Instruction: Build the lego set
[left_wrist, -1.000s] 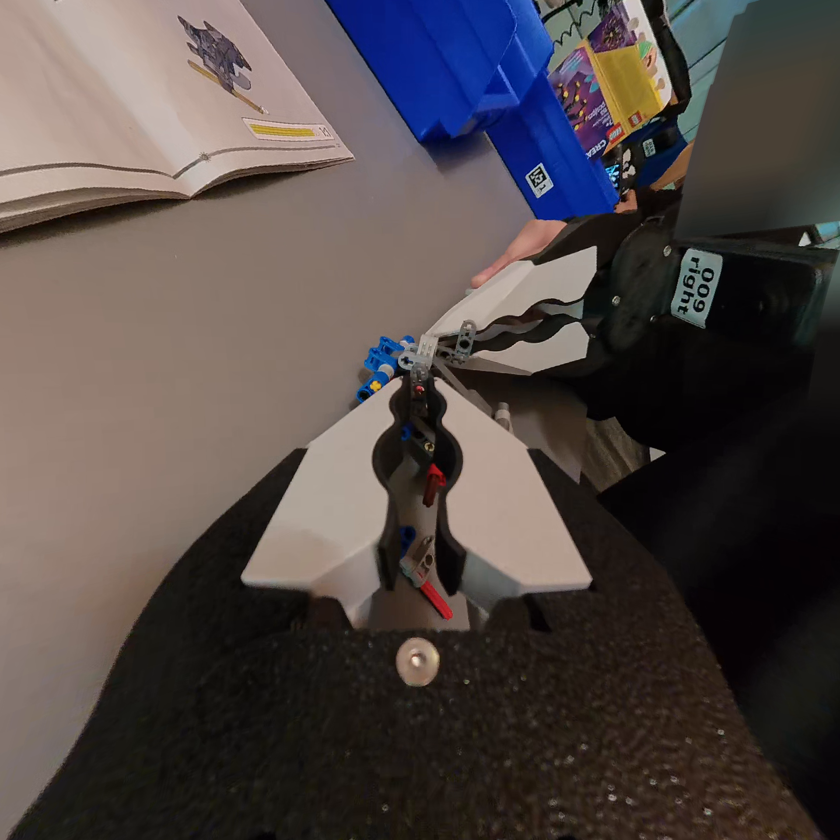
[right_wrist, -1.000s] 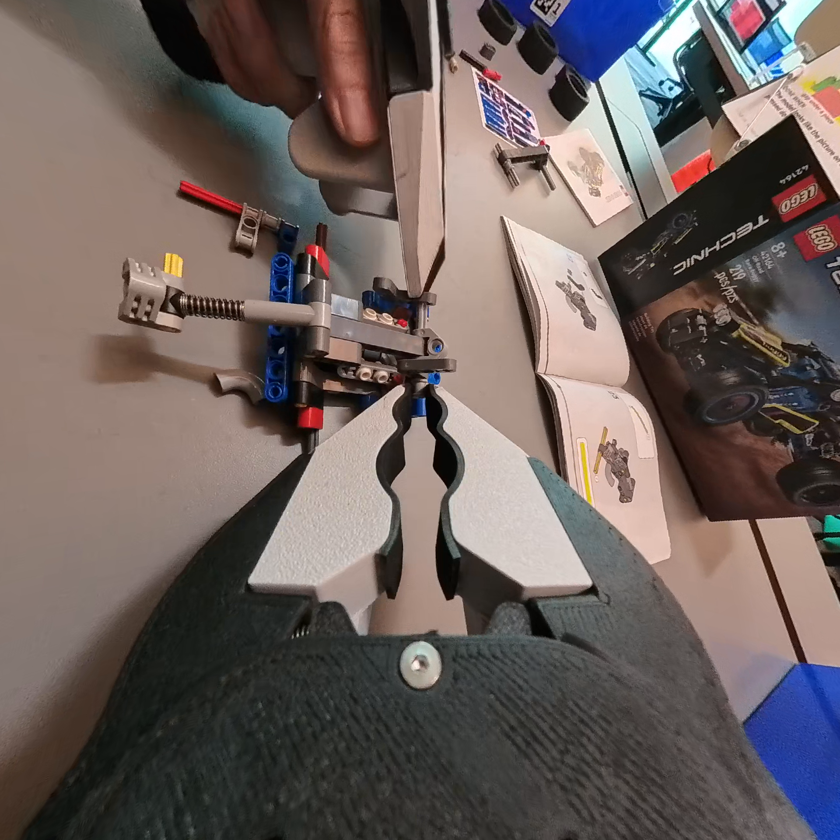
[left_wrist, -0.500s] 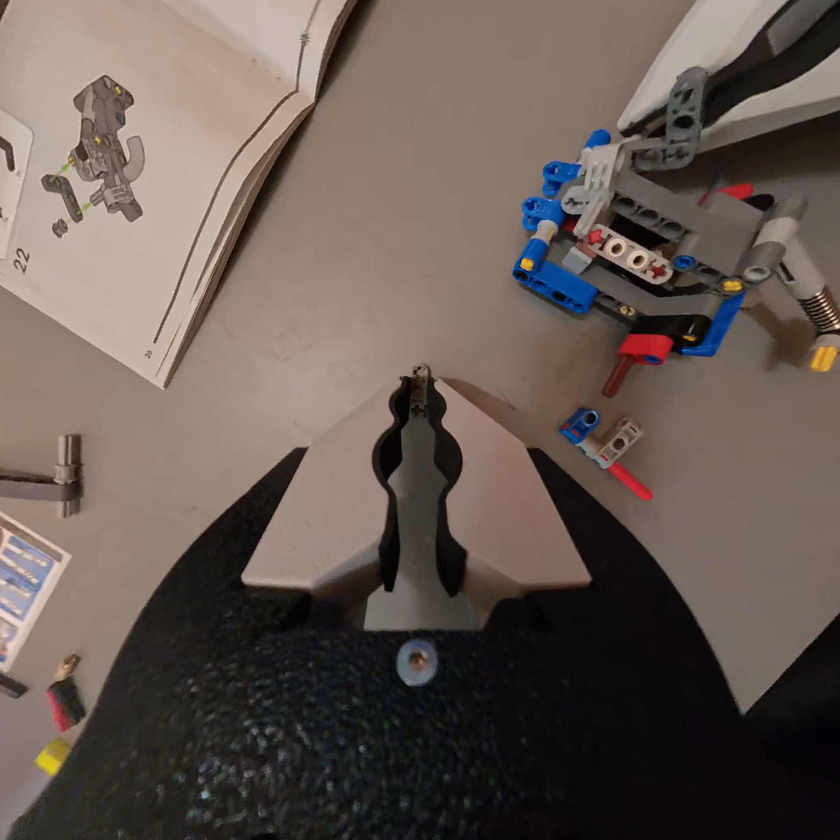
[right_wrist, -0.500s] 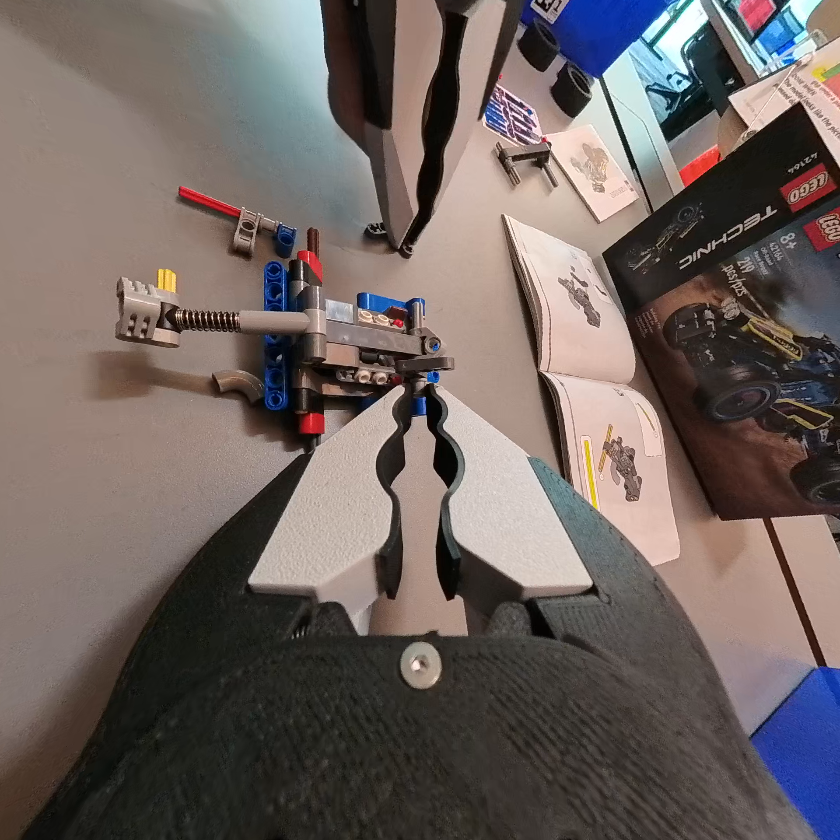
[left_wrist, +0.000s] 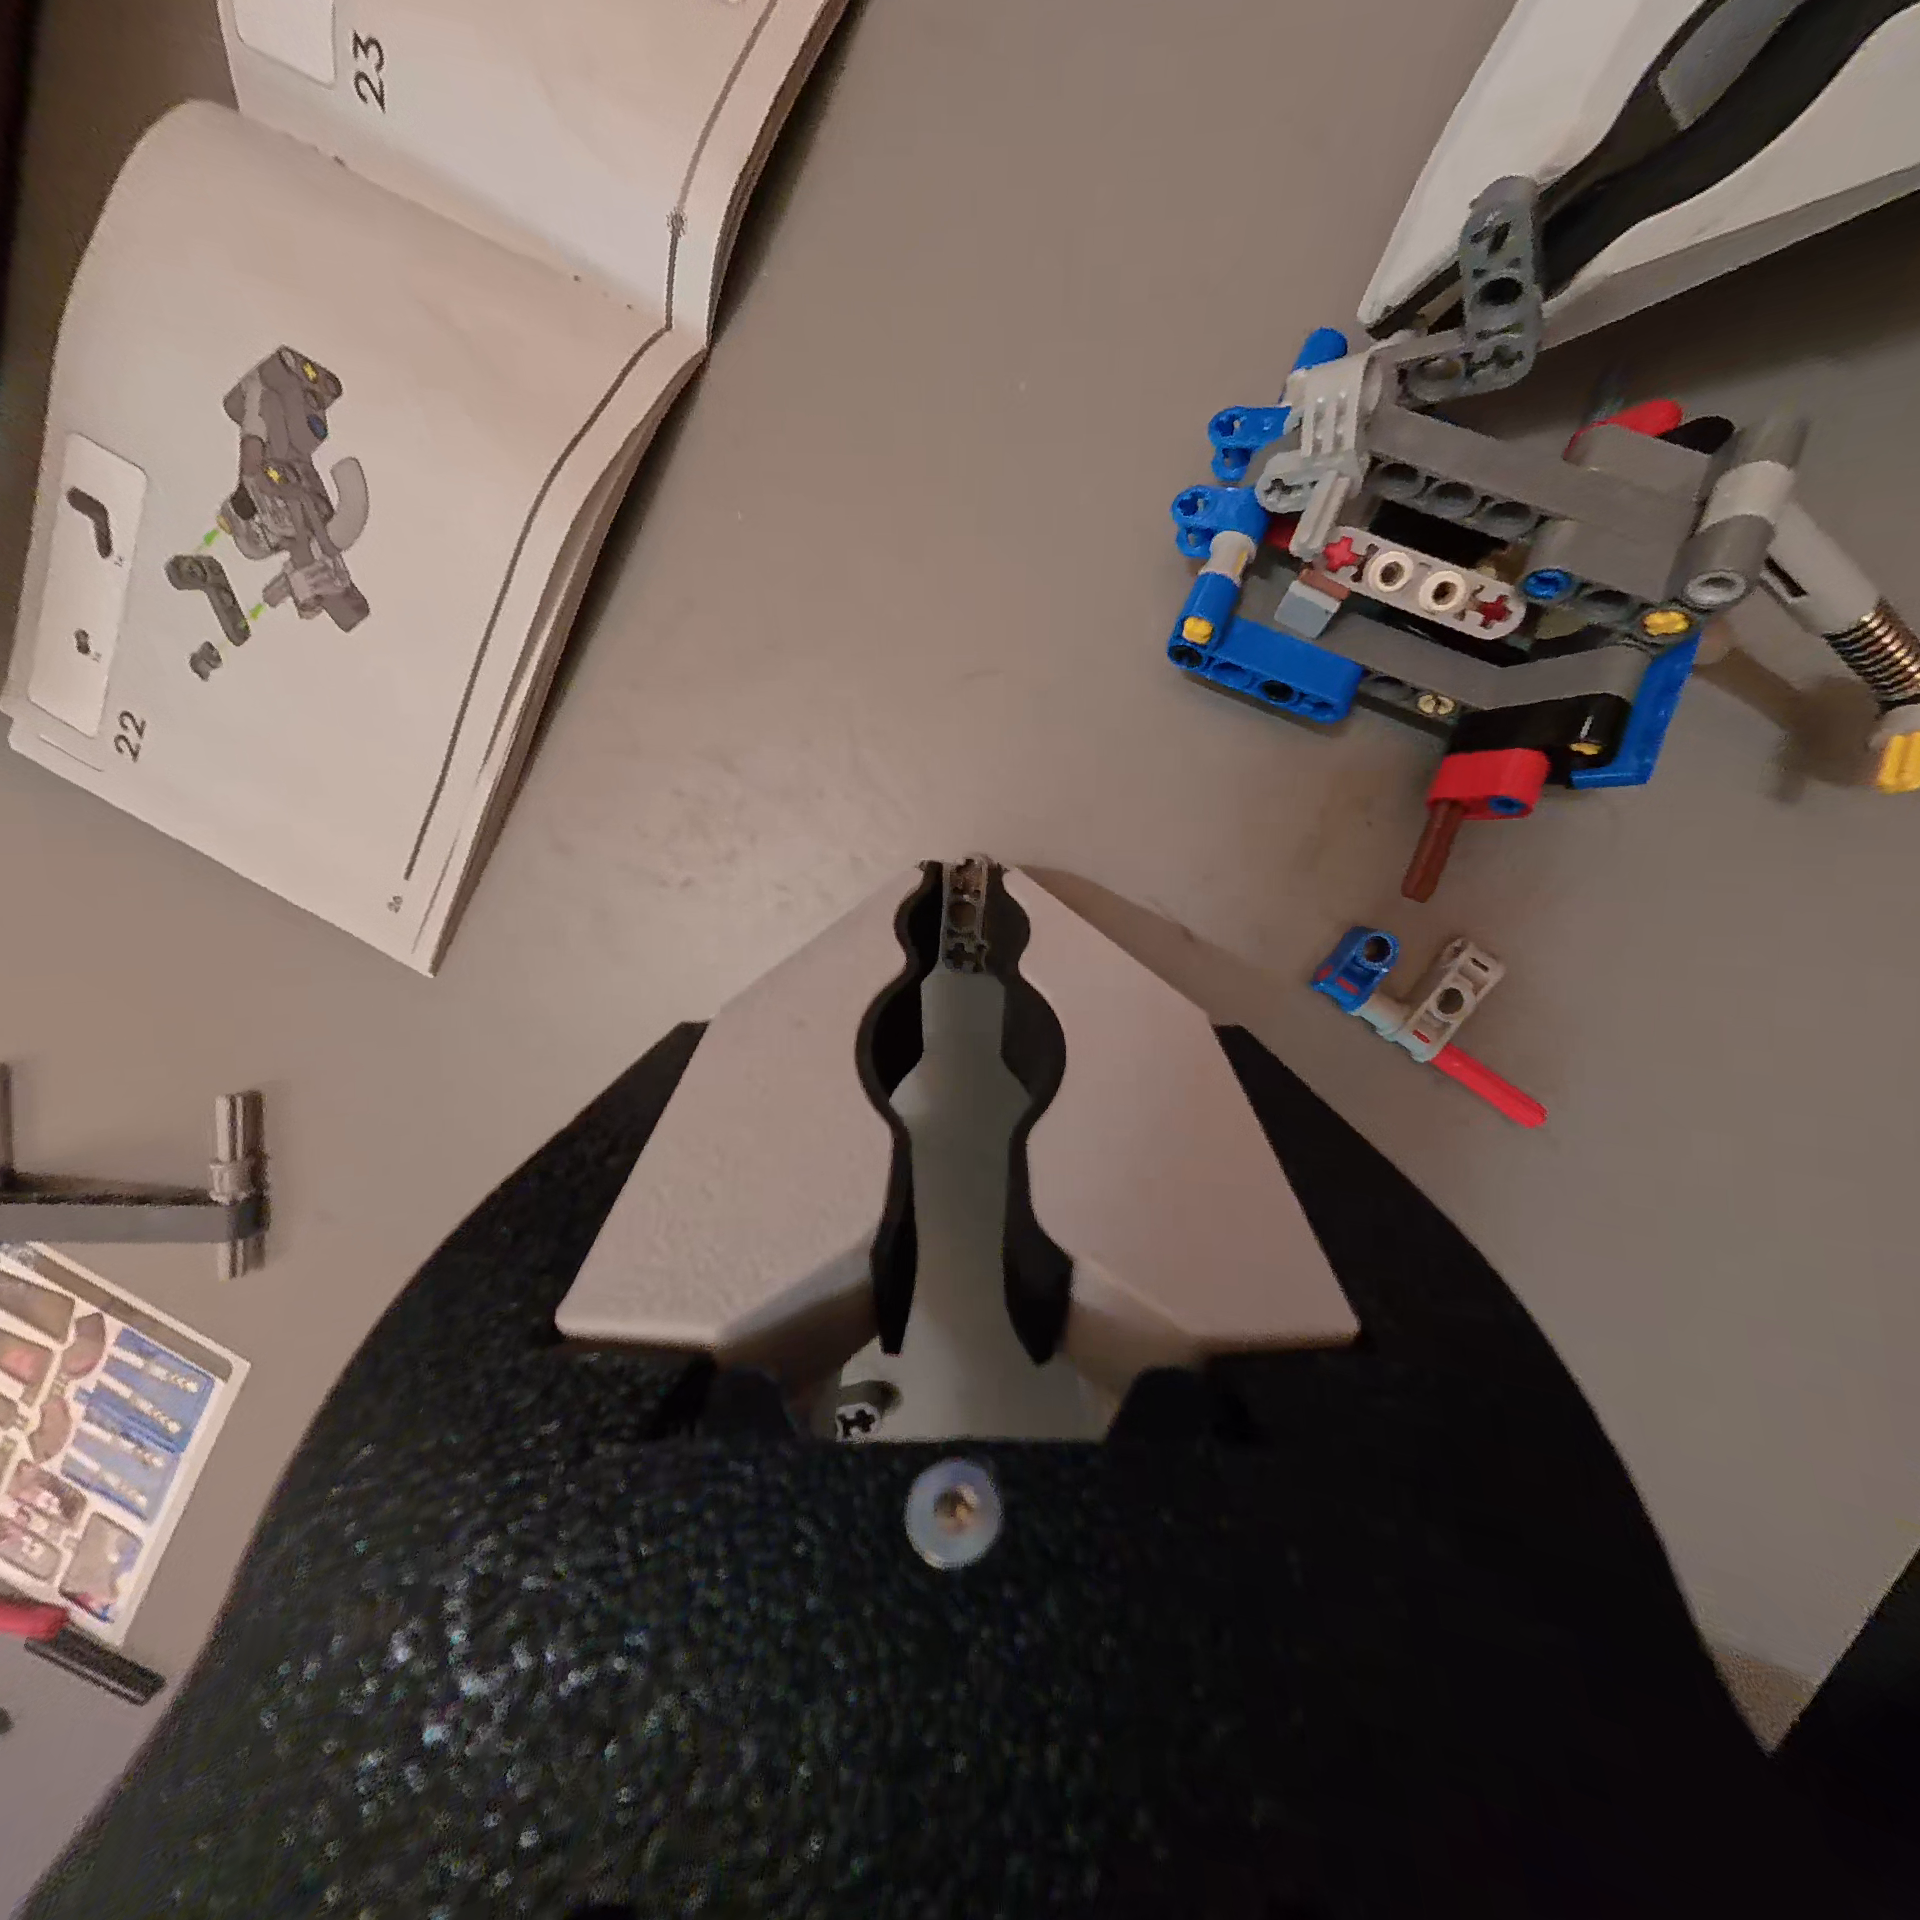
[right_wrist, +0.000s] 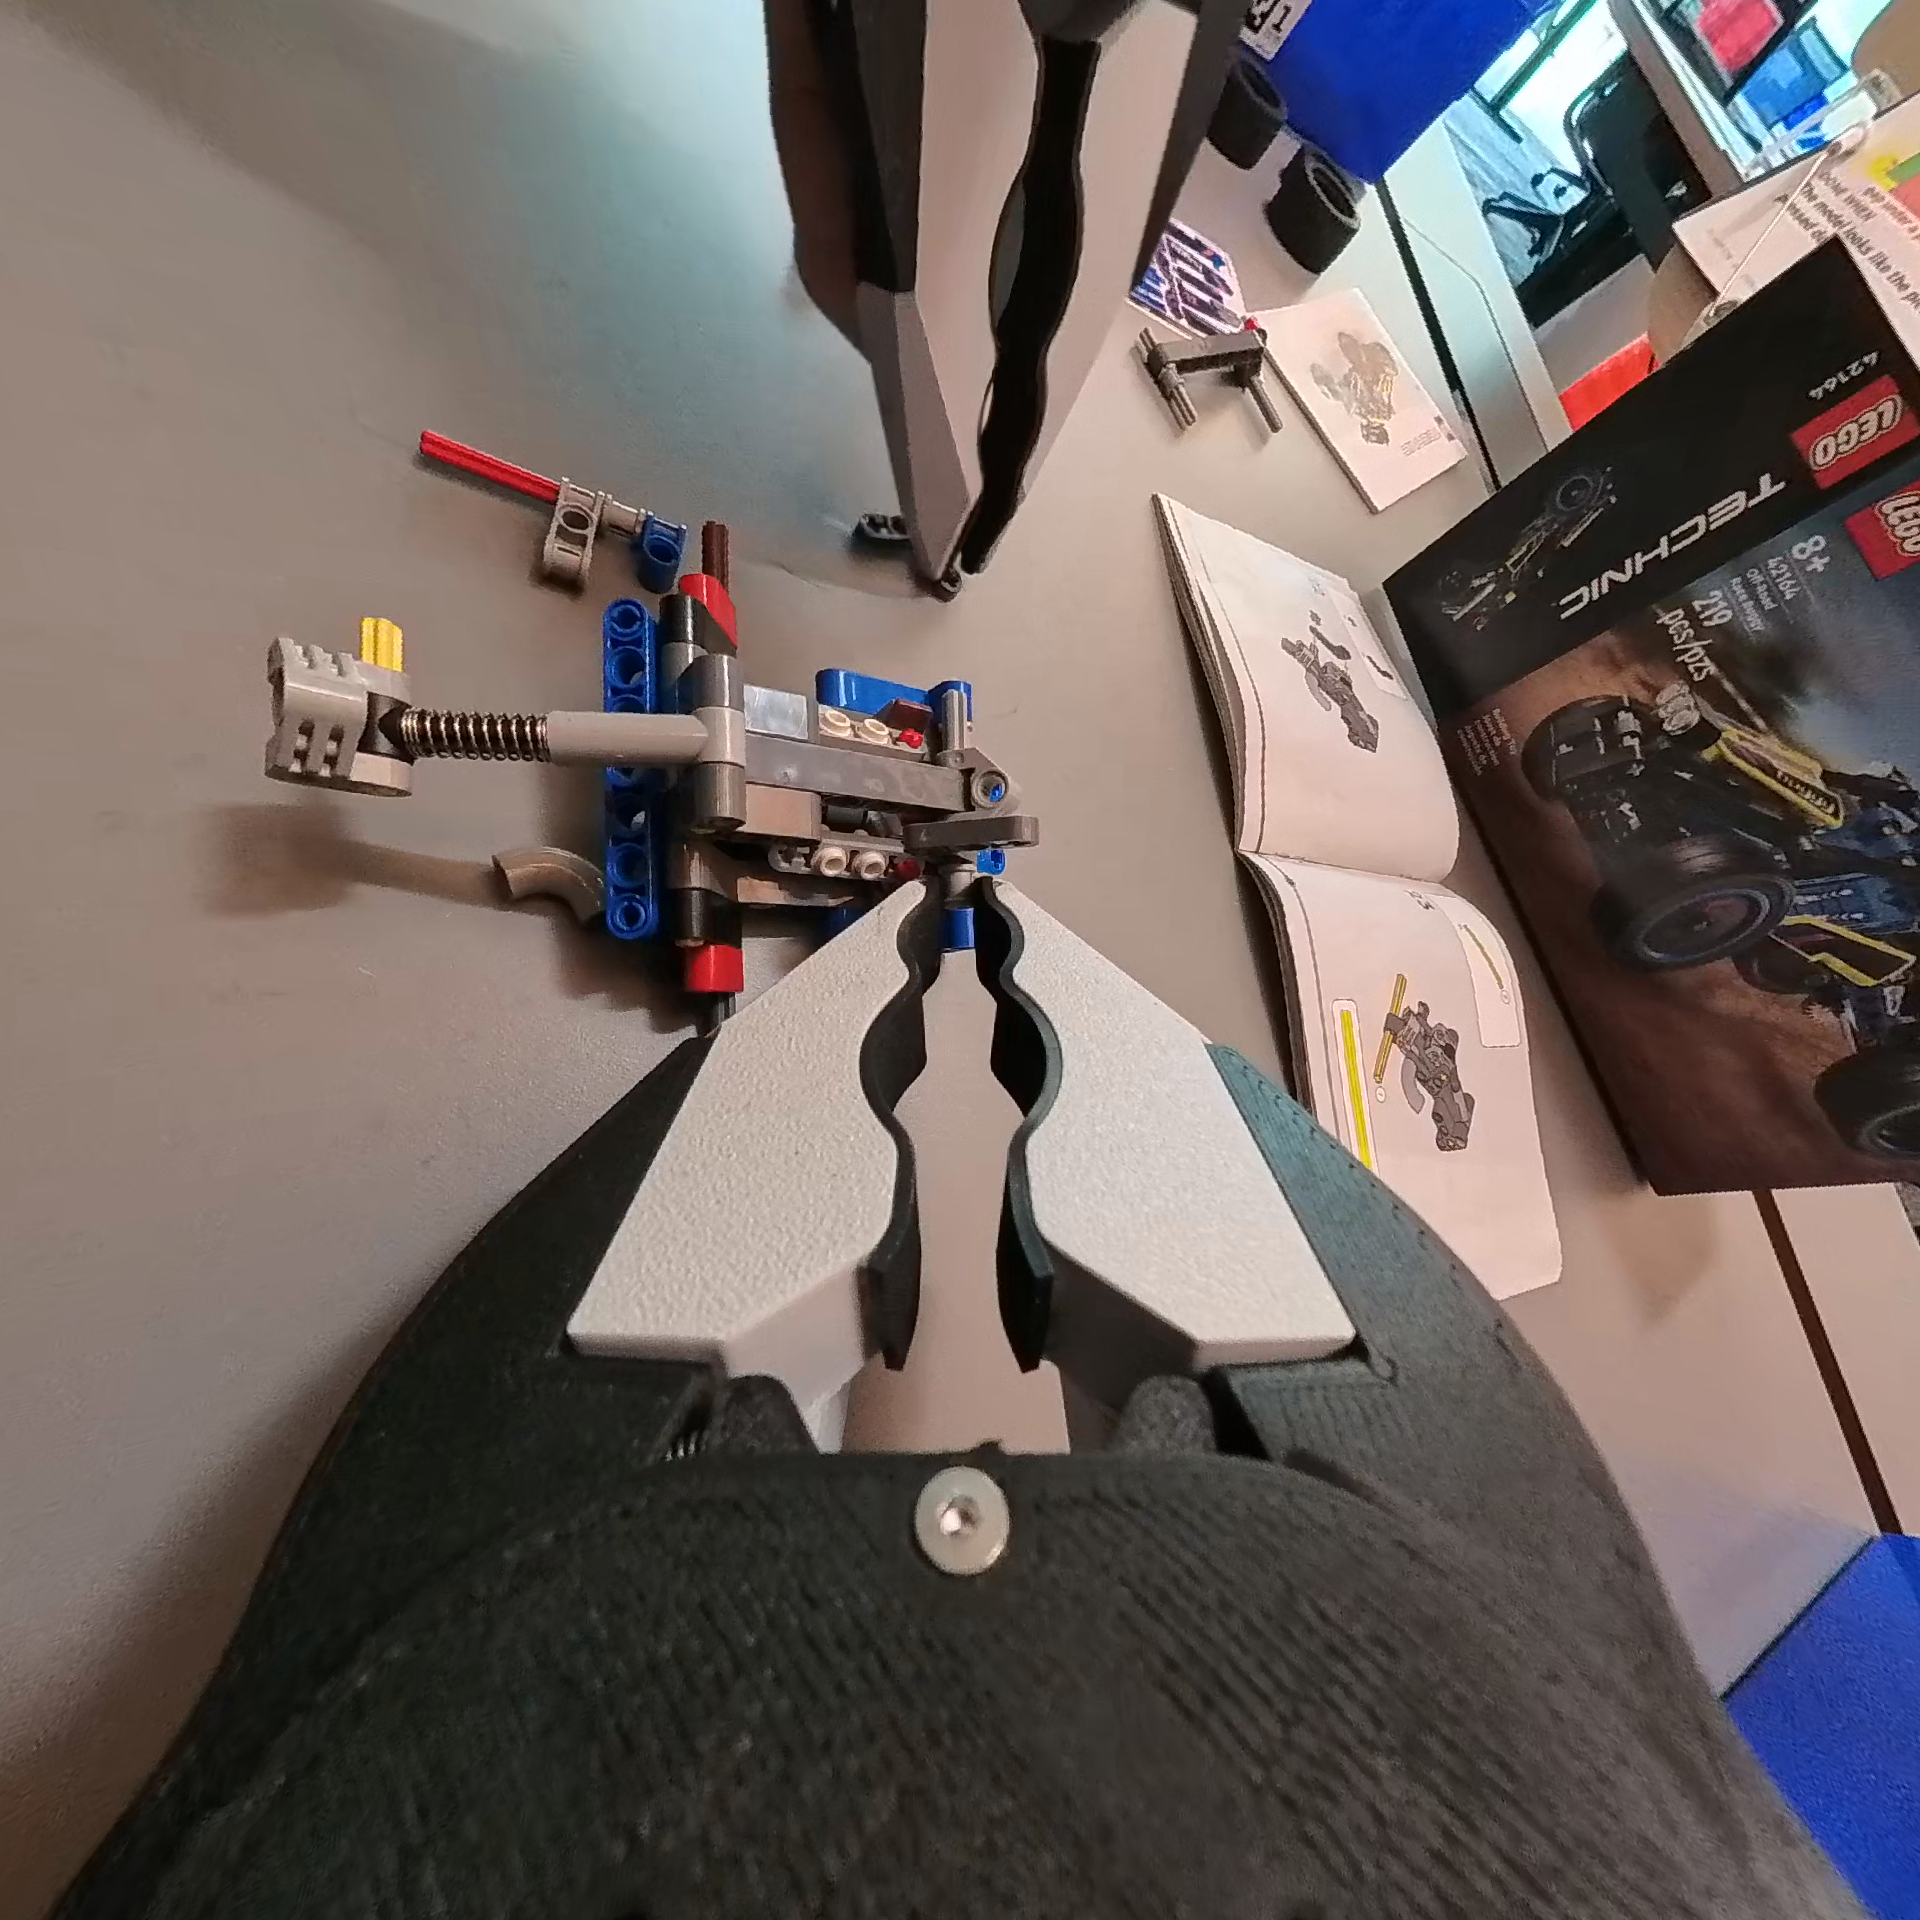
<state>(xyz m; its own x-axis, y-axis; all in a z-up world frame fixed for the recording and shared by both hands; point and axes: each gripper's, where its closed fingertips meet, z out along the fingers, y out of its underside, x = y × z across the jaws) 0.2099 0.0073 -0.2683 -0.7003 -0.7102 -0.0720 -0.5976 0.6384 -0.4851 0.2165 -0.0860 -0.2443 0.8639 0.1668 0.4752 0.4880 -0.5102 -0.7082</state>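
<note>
My left gripper (left_wrist: 966, 878) is shut on a small dark grey beam (left_wrist: 966, 920), held upright at the fingertips just above the grey table (left_wrist: 831, 644). It points down between the open booklet and the brick assembly (left_wrist: 1455, 561). In the right wrist view the left gripper (right_wrist: 951, 577) hangs behind the assembly (right_wrist: 790, 769). My right gripper (right_wrist: 951, 894) is shut on a grey stub at the near end of the assembly, under a dark grey link (right_wrist: 971, 831). The assembly lies on the table, with a spring strut (right_wrist: 468, 732) sticking out to the left. The right gripper also shows in the left wrist view (left_wrist: 1507, 260).
An open instruction booklet (left_wrist: 364, 468) (right_wrist: 1340, 727) and the set's box (right_wrist: 1683, 779) lie to the right. A small grey, blue and red axle piece (left_wrist: 1423, 1008) lies loose by the assembly. A sticker sheet (left_wrist: 94, 1434), a dark T-shaped part (left_wrist: 208, 1195) and black tyres (right_wrist: 1309, 208) lie farther off. Spacing between my two grippers at the tips: around 10 cm.
My left gripper has drawn away from the assembly with the small dark beam still in its grasp, and now points down at the bare table. The right gripper and the assembly have stayed put.
</note>
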